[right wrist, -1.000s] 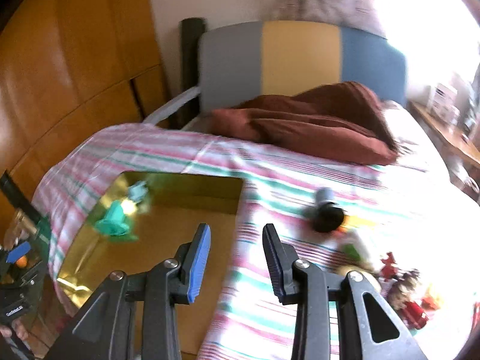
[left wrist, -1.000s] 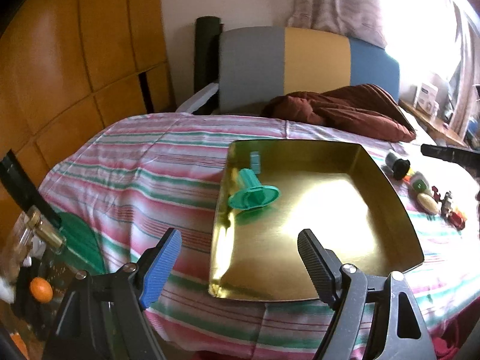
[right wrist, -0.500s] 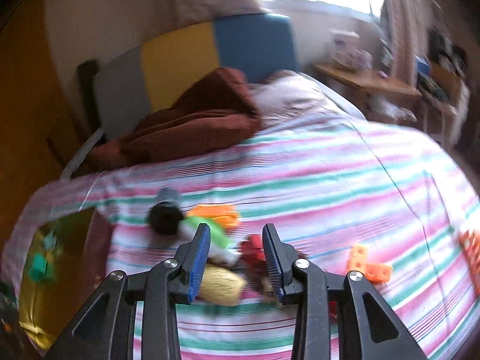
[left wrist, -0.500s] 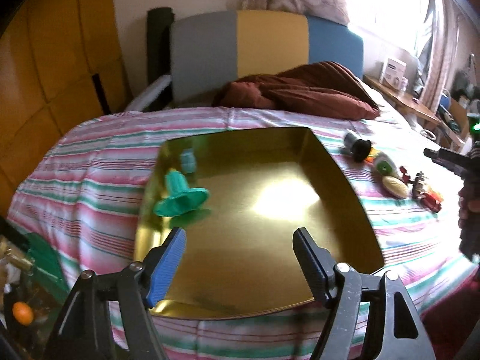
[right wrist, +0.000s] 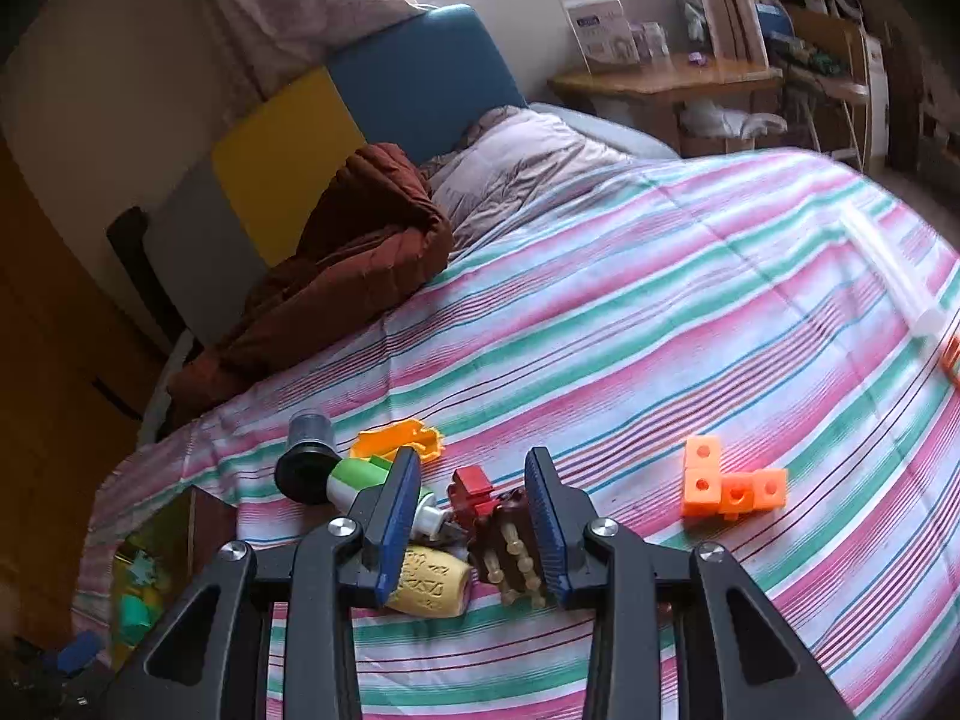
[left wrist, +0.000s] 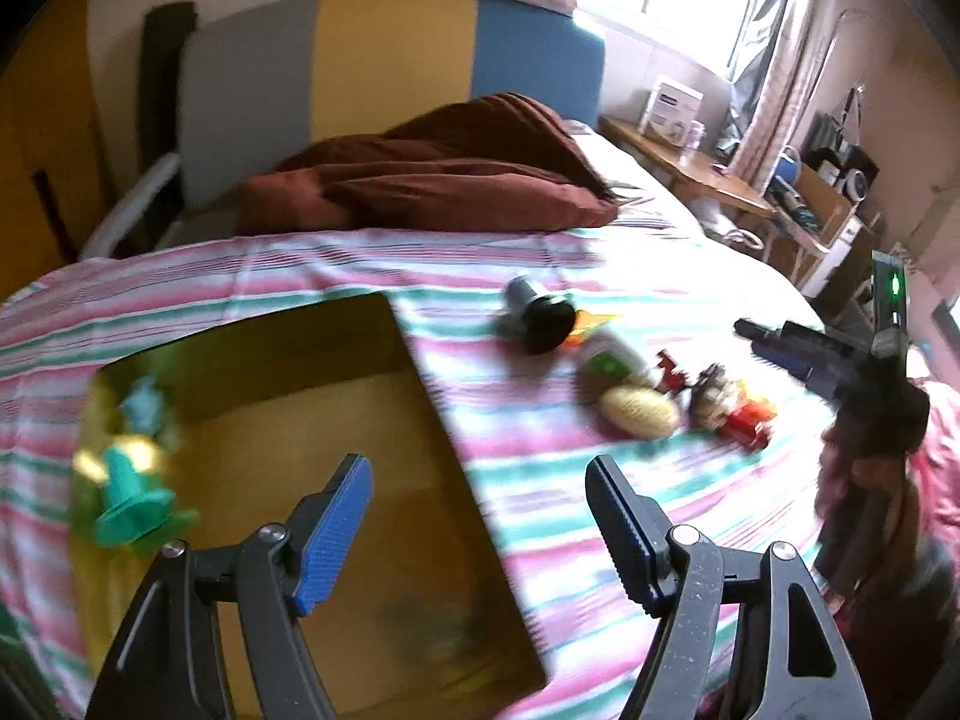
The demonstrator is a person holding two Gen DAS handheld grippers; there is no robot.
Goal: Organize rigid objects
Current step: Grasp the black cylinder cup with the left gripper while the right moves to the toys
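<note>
Left wrist view: at the far left a gold tray (left wrist: 372, 414) lies on the striped bed (left wrist: 540, 480), with a green plastic piece (left wrist: 129, 501) and a pale blue piece (left wrist: 144, 408) already in its left part. The left gripper (left wrist: 477, 516) hangs above the tray's right edge, its jaws standing wide with nothing between them. Right of the tray, a cluster of loose toys sits on the bedspread: a black-capped cylinder (left wrist: 534, 315), a green and white tube (left wrist: 612, 357), a yellow textured piece (left wrist: 639, 411) and a small red toy (left wrist: 744, 420). Further right, the right gripper (left wrist: 780, 339) reaches toward that cluster.

In the right wrist view the same gripper's jaws are set narrow, and a brown toy with pale pegs (right wrist: 510, 546) lies between them; whether the pads already press on it cannot be told. An orange block piece (right wrist: 729, 486) lies apart to the right.

The step in hand appears to be picking the next toy for the tray. The next move likely calls for a firm grip on the brown toy alone, clear of its red neighbour (right wrist: 474, 489), then a carry leftward to the tray.
</note>
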